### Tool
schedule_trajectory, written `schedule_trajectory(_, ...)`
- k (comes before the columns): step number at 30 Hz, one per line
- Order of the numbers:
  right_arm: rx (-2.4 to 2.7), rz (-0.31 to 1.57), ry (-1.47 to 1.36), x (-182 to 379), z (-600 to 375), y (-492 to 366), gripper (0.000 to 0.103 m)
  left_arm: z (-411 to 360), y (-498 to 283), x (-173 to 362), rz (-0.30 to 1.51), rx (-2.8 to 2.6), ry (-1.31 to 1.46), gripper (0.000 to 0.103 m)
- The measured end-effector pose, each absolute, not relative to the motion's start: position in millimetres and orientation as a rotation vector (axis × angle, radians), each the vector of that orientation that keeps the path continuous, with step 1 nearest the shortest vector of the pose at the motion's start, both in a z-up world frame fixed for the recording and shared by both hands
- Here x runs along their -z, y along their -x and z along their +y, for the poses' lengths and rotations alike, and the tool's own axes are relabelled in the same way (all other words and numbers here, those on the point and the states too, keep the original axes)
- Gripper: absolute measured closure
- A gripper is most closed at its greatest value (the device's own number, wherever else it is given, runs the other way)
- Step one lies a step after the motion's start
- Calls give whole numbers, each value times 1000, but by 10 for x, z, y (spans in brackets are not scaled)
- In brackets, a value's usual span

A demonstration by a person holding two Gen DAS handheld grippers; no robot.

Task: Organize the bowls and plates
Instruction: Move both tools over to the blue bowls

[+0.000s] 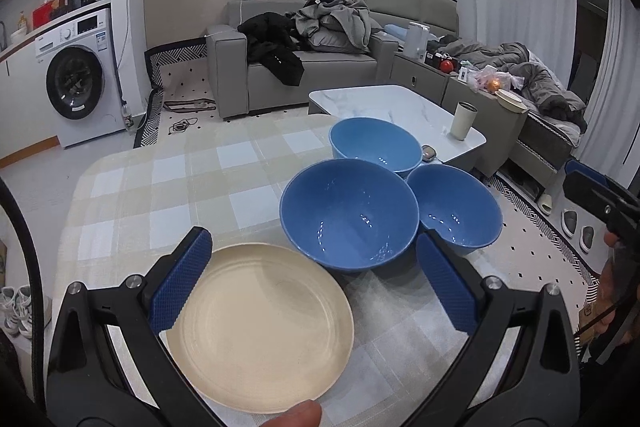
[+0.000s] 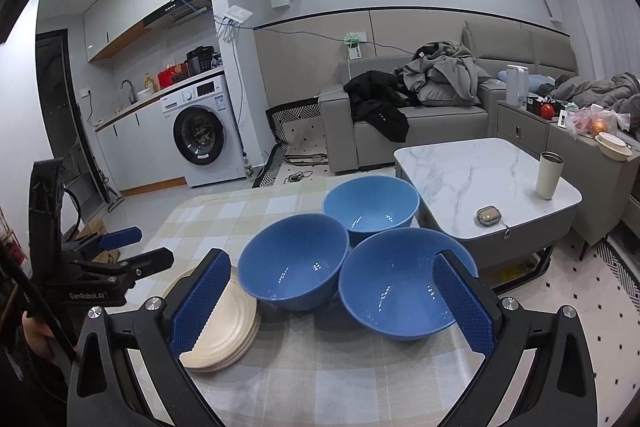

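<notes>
Three glossy blue bowls (image 2: 294,261) touch beside stacked cream plates (image 2: 224,327) — both hand-held grippers (image 1: 312,283) (image 2: 328,303) gape, empty.

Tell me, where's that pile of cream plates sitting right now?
The cream plates sit on the checked tablecloth, at the left in the right wrist view, just left of the nearest blue bowl and partly behind the right gripper.

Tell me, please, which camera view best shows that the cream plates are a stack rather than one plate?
The right wrist view: the stack of cream plates is seen edge-on, with layered rims visible. The left wrist view looks down on the top plate, so only one face shows.
</notes>
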State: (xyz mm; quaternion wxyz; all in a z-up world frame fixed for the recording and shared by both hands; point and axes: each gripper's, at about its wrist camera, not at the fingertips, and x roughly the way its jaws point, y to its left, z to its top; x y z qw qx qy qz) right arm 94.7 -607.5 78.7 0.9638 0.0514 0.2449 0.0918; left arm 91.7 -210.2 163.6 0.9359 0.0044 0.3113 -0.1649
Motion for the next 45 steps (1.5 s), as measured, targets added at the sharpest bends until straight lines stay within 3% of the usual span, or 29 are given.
schedule_trajectory(19,-137,442,-170,-1278,-6460,-1535,0,-2362,-1846,-1894,656,350,11,1)
schedule_trajectory(36,-133,473,-261,-1112,-6943,-2318,0,-2758,-2640,-1773,699,335,-9,1)
schedule_trajectory(45,-126,578,-279,-812,-7090,-2855,0,-2978,-3072,-1616,742,340,-16,1)
